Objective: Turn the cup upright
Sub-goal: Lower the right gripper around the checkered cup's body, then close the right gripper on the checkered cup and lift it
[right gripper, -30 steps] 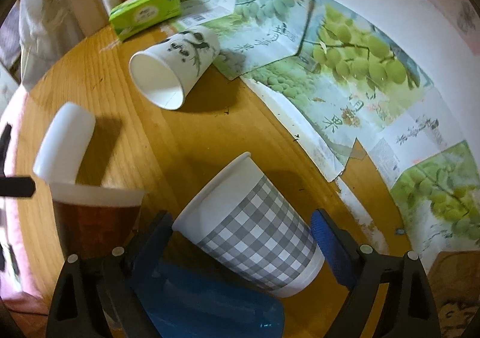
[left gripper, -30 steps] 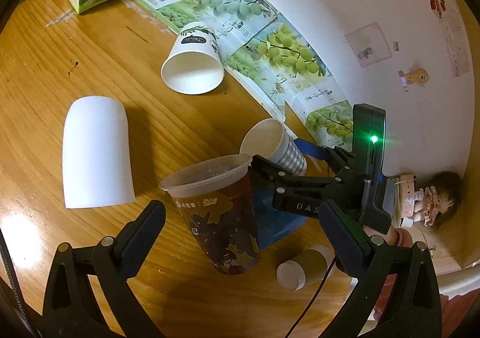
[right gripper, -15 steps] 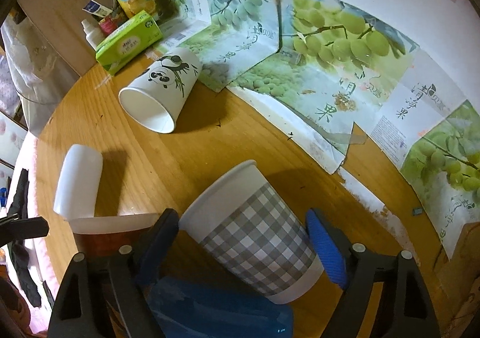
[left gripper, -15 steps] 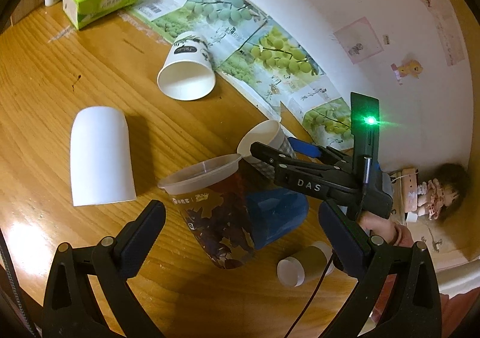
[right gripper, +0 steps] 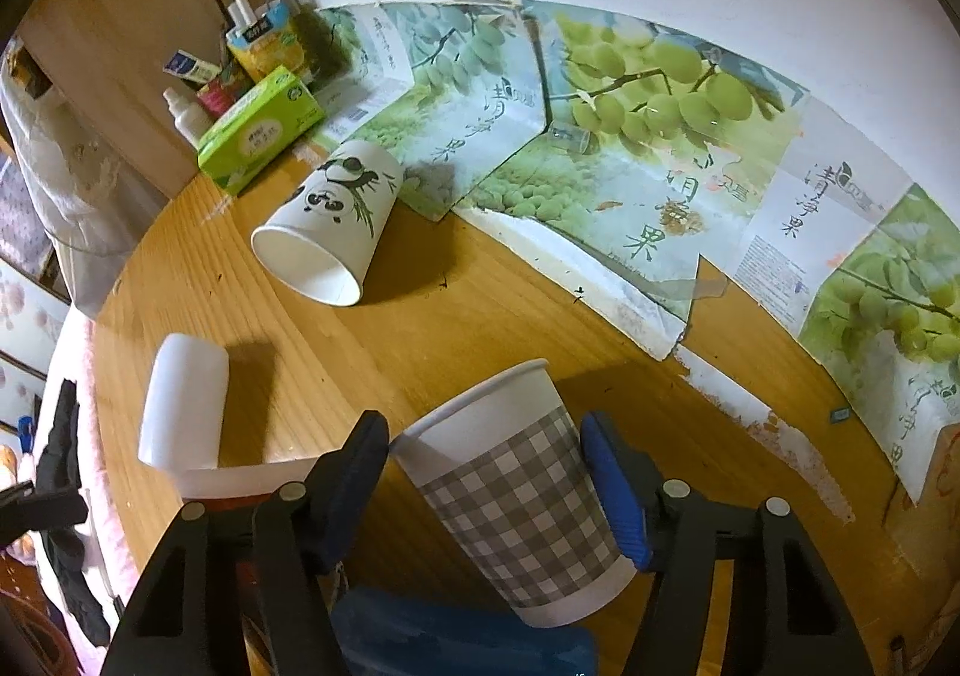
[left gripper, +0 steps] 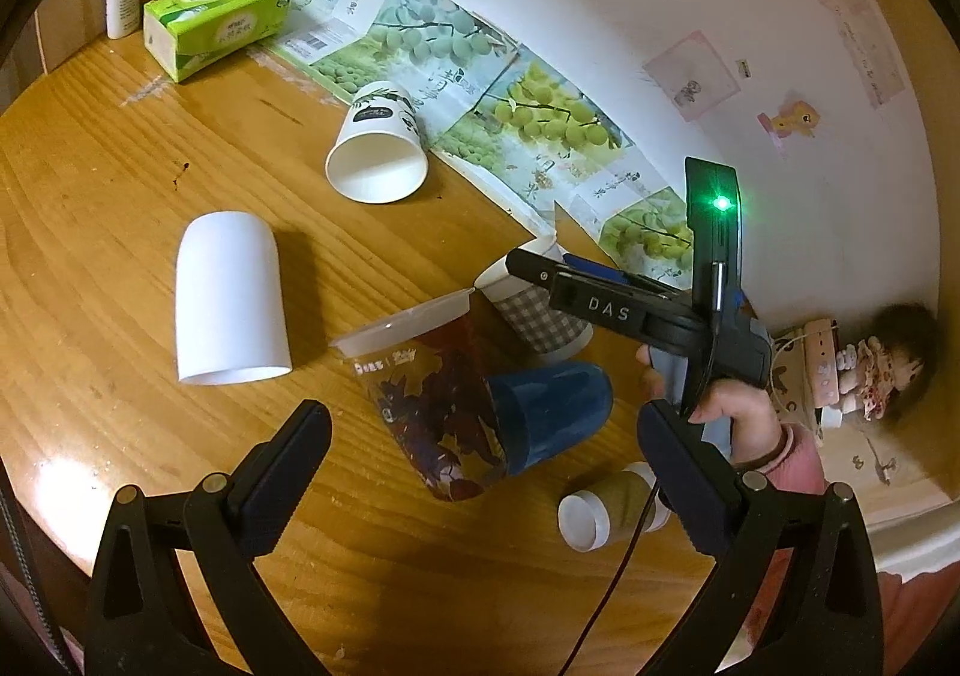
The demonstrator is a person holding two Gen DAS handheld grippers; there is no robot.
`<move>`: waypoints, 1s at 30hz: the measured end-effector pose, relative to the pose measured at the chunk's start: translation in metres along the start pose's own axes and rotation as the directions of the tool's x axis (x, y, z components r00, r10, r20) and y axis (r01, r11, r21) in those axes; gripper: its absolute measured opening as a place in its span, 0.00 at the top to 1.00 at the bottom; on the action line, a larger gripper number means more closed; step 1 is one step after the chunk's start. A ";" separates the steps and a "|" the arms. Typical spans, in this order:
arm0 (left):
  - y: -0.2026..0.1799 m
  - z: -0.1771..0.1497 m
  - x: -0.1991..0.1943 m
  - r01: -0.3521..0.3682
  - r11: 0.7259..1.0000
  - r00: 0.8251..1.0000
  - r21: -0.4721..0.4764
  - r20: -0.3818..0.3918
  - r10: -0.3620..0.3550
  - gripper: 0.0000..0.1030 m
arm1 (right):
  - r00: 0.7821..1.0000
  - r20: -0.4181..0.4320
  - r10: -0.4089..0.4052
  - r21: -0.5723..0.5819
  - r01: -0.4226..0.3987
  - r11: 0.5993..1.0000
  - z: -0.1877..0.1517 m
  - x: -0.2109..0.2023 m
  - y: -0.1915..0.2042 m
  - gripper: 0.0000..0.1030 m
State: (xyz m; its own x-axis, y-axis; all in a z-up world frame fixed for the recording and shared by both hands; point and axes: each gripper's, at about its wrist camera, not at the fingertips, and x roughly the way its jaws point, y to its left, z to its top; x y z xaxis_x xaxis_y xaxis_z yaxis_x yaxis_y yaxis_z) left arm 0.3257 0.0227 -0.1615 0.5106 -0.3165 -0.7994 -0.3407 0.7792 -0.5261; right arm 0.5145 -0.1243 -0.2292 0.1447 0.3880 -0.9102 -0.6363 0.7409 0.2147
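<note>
The right gripper (right gripper: 486, 487) held the gray checkered paper cup (right gripper: 522, 502) between its two fingers, squeezing it on both sides. The cup was tilted, with its open mouth pointing up and to the left, and its bottom was near the blue cup (left gripper: 552, 415) that lay on its side on the round wooden table (left gripper: 90, 196). The left gripper (left gripper: 480, 466) was spread wide open and held nothing. In front of it sat a brown plastic cup with leaf pictures (left gripper: 432, 394), tilted and touching the blue cup. A plain white cup (left gripper: 228, 289) lay on its side to the left. A panda cup (right gripper: 330, 223) lay on its side farther back, near a green tissue box (right gripper: 261, 127). A small tan cup (left gripper: 606, 505) lay close to the table edge. Grape posters (right gripper: 630, 136) leaned along the wall.
</note>
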 end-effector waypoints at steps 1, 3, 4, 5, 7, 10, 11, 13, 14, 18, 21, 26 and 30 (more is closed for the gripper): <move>0.000 -0.002 -0.001 -0.004 1.000 1.000 -0.001 0.002 0.004 0.01 | 1.000 0.002 0.004 0.003 -0.004 1.000 0.000 0.000 0.000 0.38; 0.001 -0.005 -0.003 -0.009 1.000 1.000 -0.007 0.003 0.009 0.01 | 1.000 0.007 0.011 0.005 -0.011 1.000 0.000 -0.001 -0.001 0.38; 0.001 -0.006 -0.003 -0.011 1.000 1.000 -0.010 0.002 0.011 0.01 | 1.000 0.007 0.015 0.006 -0.015 1.000 0.000 -0.001 -0.002 0.39; 0.001 -0.007 -0.003 -0.012 1.000 1.000 -0.013 0.000 0.012 0.01 | 1.000 0.008 0.016 0.007 -0.016 1.000 -0.001 -0.001 -0.001 0.39; 0.001 -0.008 -0.004 -0.013 1.000 1.000 -0.017 -0.002 0.013 0.01 | 1.000 0.007 0.024 0.009 -0.024 1.000 -0.001 -0.001 -0.002 0.40; 0.000 -0.009 -0.004 -0.015 1.000 1.000 -0.019 -0.001 0.015 0.01 | 0.998 0.002 0.059 0.026 -0.060 0.998 -0.001 -0.002 -0.004 0.43; 0.000 -0.009 -0.005 -0.016 1.000 1.000 -0.019 0.000 0.016 0.01 | 0.998 0.003 0.068 0.033 -0.069 0.997 -0.001 -0.002 -0.005 0.43; -0.002 -0.010 -0.005 -0.019 1.000 1.000 -0.018 0.005 0.019 0.01 | 0.997 0.015 0.076 0.042 -0.076 0.996 -0.002 -0.006 -0.006 0.47; -0.003 -0.011 -0.005 -0.021 1.000 1.000 -0.017 0.006 0.021 0.01 | 0.997 0.024 0.077 0.045 -0.078 0.996 -0.002 -0.007 -0.006 0.52; -0.008 -0.011 -0.006 -0.034 0.999 0.999 0.002 0.006 0.034 0.01 | 0.990 0.057 0.127 0.050 -0.130 0.990 -0.003 -0.018 -0.011 0.71; -0.009 -0.012 -0.007 -0.043 0.999 0.999 0.009 0.011 0.043 0.01 | 0.991 0.045 0.127 0.026 -0.129 0.991 -0.004 -0.019 -0.008 0.71; -0.012 -0.013 -0.007 -0.046 0.999 0.999 0.010 0.008 0.046 0.01 | 0.994 0.015 0.107 0.024 -0.108 0.994 -0.005 -0.020 -0.007 0.64; -0.018 -0.016 -0.007 -0.051 0.998 0.999 0.025 0.006 0.051 0.01 | 0.997 -0.014 0.080 0.013 -0.080 0.997 -0.008 -0.015 -0.007 0.51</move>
State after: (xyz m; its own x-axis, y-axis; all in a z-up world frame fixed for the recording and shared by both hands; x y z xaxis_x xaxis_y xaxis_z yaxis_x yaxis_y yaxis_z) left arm 0.3155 0.0028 -0.1508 0.4971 -0.2730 -0.8236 -0.3465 0.8077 -0.4769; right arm 0.5109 -0.1399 -0.2199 0.0826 0.4387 -0.8948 -0.6358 0.7147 0.2917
